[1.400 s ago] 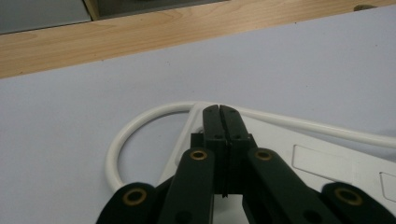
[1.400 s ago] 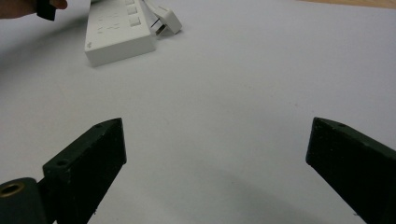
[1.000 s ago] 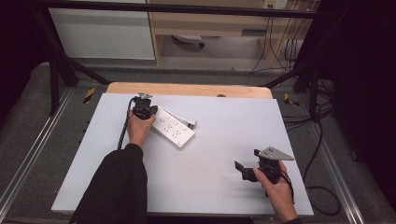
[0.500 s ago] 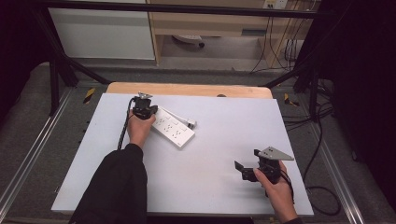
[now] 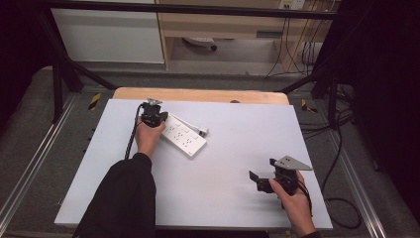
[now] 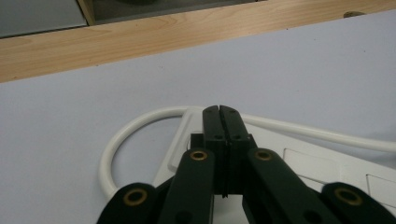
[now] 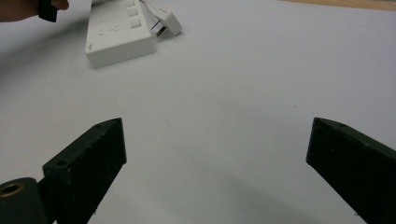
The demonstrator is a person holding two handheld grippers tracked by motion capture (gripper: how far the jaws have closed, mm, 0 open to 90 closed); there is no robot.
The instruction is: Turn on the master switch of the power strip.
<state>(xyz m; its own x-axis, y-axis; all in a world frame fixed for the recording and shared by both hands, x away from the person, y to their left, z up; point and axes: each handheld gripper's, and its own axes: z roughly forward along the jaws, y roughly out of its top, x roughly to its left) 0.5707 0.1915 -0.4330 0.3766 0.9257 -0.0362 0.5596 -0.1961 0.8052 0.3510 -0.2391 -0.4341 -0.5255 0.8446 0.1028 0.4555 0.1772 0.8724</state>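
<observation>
Nearest the person, the right gripper rests over bare white table at the near right, its jaws spread wide with nothing between them. From there the power strip lies well apart, up and to the left, its long axis running diagonally from far left to near right, with the plug lying just beside its far edge. Farther off, the left gripper sits right over the strip's far-left end, where the white cord loops out, jaws pressed together and gripping nothing. The left hand is plainly the nearer one, so the next move likely falls to it
</observation>
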